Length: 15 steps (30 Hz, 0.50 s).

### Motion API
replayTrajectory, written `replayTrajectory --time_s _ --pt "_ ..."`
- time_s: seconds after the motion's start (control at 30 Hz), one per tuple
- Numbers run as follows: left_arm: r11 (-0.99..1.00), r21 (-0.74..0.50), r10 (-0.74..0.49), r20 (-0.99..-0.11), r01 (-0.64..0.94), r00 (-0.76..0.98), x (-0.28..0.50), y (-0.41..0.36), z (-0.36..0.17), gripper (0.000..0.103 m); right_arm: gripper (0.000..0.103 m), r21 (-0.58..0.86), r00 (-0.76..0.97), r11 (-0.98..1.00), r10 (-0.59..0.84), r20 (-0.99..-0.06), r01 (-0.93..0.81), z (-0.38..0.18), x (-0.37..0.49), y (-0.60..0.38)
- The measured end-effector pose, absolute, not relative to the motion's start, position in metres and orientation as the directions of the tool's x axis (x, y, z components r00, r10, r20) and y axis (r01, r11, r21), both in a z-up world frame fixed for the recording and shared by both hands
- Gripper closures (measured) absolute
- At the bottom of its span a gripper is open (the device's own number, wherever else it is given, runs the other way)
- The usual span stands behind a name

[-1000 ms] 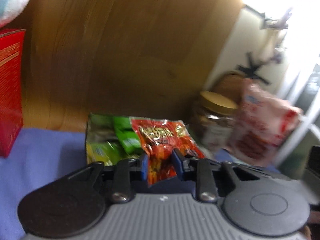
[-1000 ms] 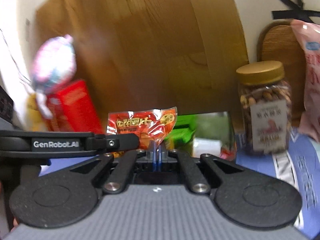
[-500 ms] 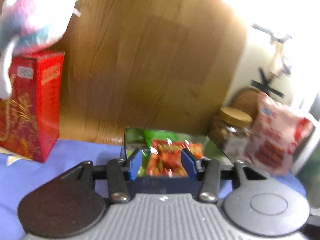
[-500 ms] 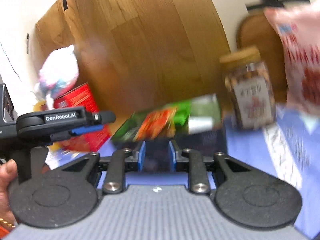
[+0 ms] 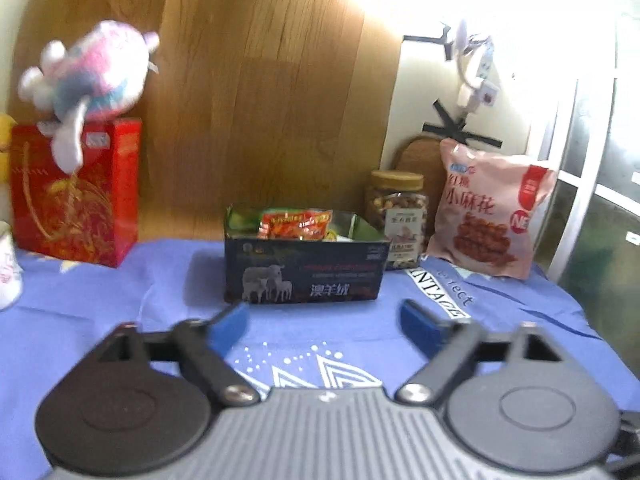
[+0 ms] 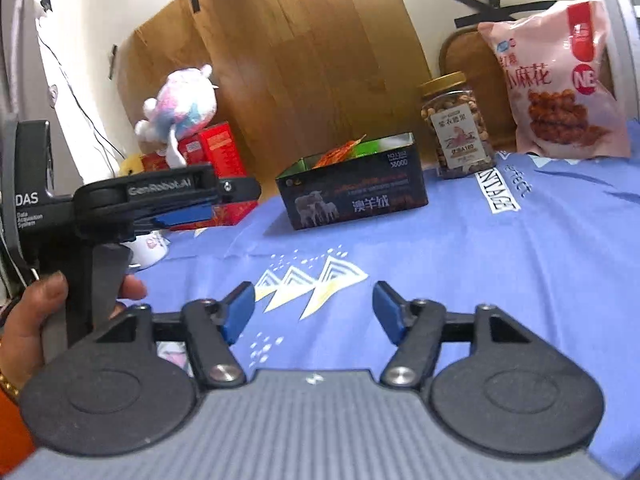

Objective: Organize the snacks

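Note:
A dark open box (image 5: 304,276) (image 6: 352,200) stands on the blue cloth, holding a red snack packet (image 5: 296,224) (image 6: 340,152) and green packets (image 5: 244,220). My left gripper (image 5: 322,320) hovers well short of the box, its jaws opening wide with nothing between them. My right gripper (image 6: 314,308) is also back from the box, over the cloth's mountain print, jaws opening and empty. In the right wrist view the left gripper (image 6: 180,208) shows from the side, held by a person's hand (image 6: 36,308).
A nut jar (image 5: 398,220) (image 6: 456,124) and a pink snack bag (image 5: 488,212) (image 6: 560,80) stand right of the box. A red gift box (image 5: 76,192) with a plush toy (image 5: 92,76) on top sits at the left, backed by a wooden board (image 5: 260,92). A white cup (image 6: 148,248) is near the left gripper.
Both grippers let go of the red packet, which now lies in the box, and drew back from the box while their jaws spread apart.

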State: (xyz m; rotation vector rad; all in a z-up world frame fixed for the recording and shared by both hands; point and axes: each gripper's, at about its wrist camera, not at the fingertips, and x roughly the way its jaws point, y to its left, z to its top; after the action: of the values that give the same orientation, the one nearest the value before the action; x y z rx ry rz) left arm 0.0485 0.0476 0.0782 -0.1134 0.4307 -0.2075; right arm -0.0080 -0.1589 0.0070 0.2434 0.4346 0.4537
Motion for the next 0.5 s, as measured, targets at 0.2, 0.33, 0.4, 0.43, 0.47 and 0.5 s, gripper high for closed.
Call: replayTrajectory --time_s 0.2,0.33,0.4,0.43,0.47,0.5 --pt "0.983 -0.063 -0.185 -0.369 0.174 0.911 0.002 0.029 0.095 0.0 0.029 0.42 0.802 0.827 0.516 -0.301 -0.374 -0.001 -0.036 -0.169" --pt "0.988 -0.022 -0.149 -0.358 0.151 0.922 -0.013 0.018 0.1 0.0 0.023 0.42 0.804 0.823 0.521 -0.287 -0.383 -0.004 -0.049 -0.17" --pt "0.99 -0.013 -0.135 -0.376 0.14 0.917 -0.014 0.016 0.1 0.0 0.022 0.422 0.815 0.83 0.504 -0.285 -0.365 -0.007 -0.051 -0.17" --pt "0.991 -0.008 -0.126 -0.39 0.134 0.912 -0.014 0.015 0.098 0.0 0.022 0.432 0.816 0.828 0.501 -0.287 -0.357 -0.009 -0.05 -0.171" --pt "0.992 -0.003 -0.117 -0.401 0.127 0.908 -0.015 0.015 0.096 0.0 0.022 0.444 0.813 0.825 0.503 -0.292 -0.351 -0.01 -0.049 -0.171" --pt "0.993 0.005 -0.107 -0.414 0.12 0.904 -0.015 0.015 0.093 0.0 0.022 0.456 0.809 0.819 0.508 -0.297 -0.347 -0.012 -0.049 -0.172"
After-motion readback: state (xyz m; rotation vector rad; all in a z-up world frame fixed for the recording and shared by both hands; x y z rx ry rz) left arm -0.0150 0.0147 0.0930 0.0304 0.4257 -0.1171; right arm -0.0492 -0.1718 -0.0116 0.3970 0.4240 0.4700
